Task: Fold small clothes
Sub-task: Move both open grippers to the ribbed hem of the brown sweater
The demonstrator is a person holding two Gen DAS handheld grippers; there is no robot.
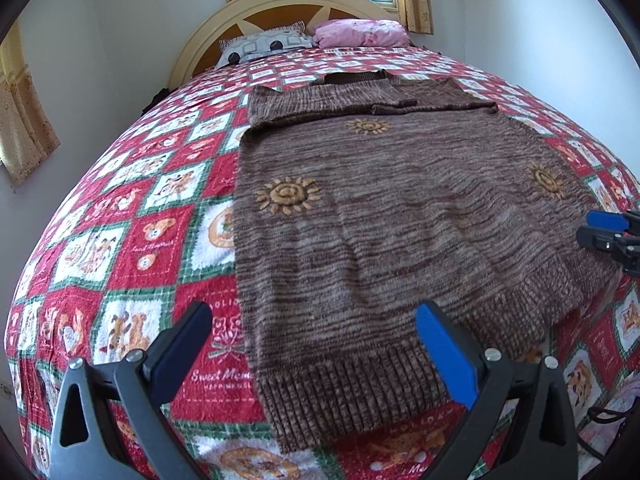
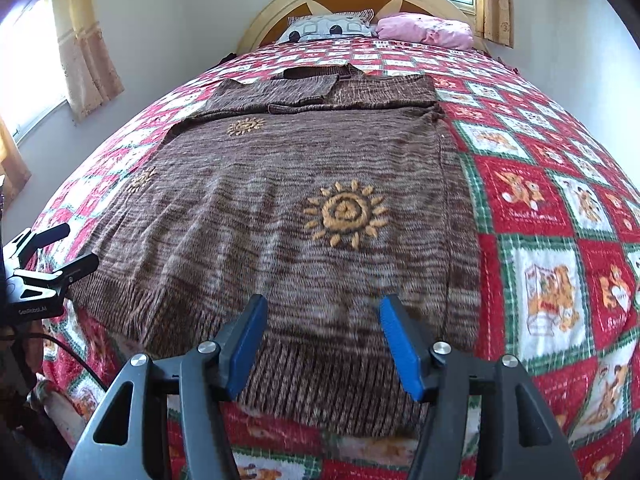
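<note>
A brown knit sweater (image 1: 400, 216) with orange sun motifs lies flat on the bed, its sleeves folded across the top and its ribbed hem toward me. It also shows in the right wrist view (image 2: 280, 216). My left gripper (image 1: 314, 318) is open and empty over the hem's left corner. My right gripper (image 2: 322, 310) is open and empty over the hem's right part. Each gripper shows in the other's view: the right one (image 1: 610, 236) at the sweater's right edge, the left one (image 2: 48, 252) at its left edge.
The bed carries a red, white and green patchwork quilt (image 1: 132, 216). A grey patterned pillow (image 1: 266, 44) and a pink pillow (image 1: 360, 34) lie at the headboard (image 1: 288, 0). White walls and curtained windows surround the bed. Cables hang at the bed's near edge (image 2: 52, 344).
</note>
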